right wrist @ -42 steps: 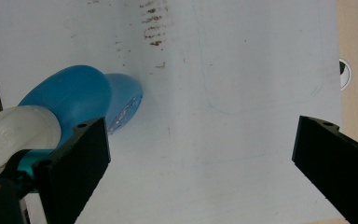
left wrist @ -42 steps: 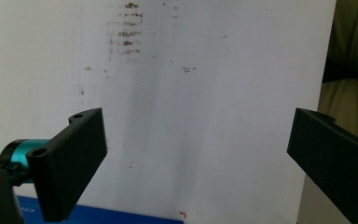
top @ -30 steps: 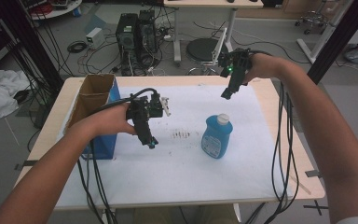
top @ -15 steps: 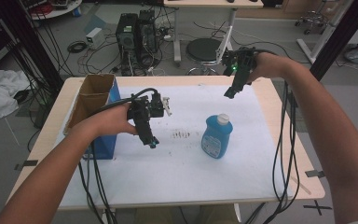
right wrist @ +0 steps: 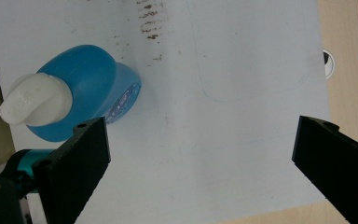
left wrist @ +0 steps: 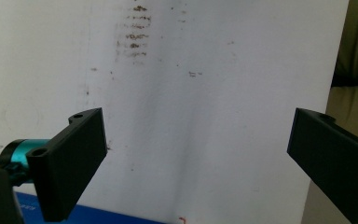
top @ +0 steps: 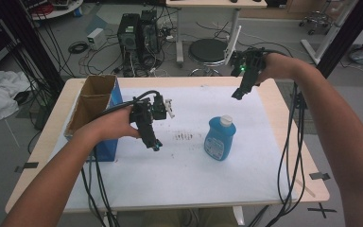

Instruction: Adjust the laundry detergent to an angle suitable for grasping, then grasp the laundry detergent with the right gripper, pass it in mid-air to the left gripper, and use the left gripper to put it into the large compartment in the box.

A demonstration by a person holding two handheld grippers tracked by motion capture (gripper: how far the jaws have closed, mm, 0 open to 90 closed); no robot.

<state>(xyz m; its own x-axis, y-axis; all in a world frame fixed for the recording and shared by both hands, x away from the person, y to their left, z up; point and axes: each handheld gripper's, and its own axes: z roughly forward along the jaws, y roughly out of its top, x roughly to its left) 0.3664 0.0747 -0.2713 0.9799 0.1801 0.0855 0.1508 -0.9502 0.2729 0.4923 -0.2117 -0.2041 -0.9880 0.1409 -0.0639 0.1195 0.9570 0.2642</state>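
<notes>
High view: your right gripper (top: 237, 94) hangs beyond the blue plastic bottle with white cap (top: 220, 137), jaws spread; bring it down squarely over the upright bottle.
Left gripper view: your left gripper (left wrist: 198, 158) is spread wide, empty, left of the bottle.
Right gripper view: bottle (right wrist: 81, 93) sits off-centre; centre it between the jaws.

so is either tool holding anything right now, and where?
Nothing held. Left tool and right tool both have jaws wide apart, empty; blue bottle stands untouched on the table.

Even, soft overhead light, faint shadows on the white table cover (top: 189, 165), mild blur throughout.
</notes>
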